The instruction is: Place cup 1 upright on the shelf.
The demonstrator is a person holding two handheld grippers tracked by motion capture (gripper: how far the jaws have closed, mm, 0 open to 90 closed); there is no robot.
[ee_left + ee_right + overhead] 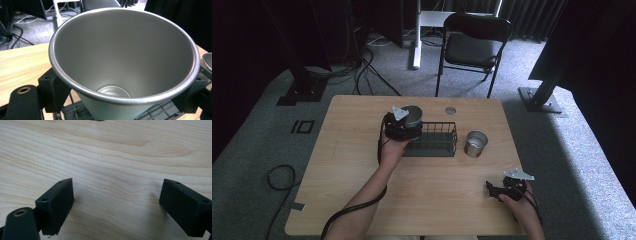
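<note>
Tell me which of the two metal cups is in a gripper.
The cup clamped in the left gripper, over the left end of the wire basket. The other cup stands free on the table, right of the basket.

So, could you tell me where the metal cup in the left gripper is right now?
In the high view, the metal cup sits clamped in the left gripper above the left end of the wire basket, left of the second cup.

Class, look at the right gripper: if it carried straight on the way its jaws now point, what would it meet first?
Most likely the wooden table. The right gripper has open jaws angled low over bare wood. In the high view it points left across the tabletop, away from the steel cup, though depth is uncertain.
</note>
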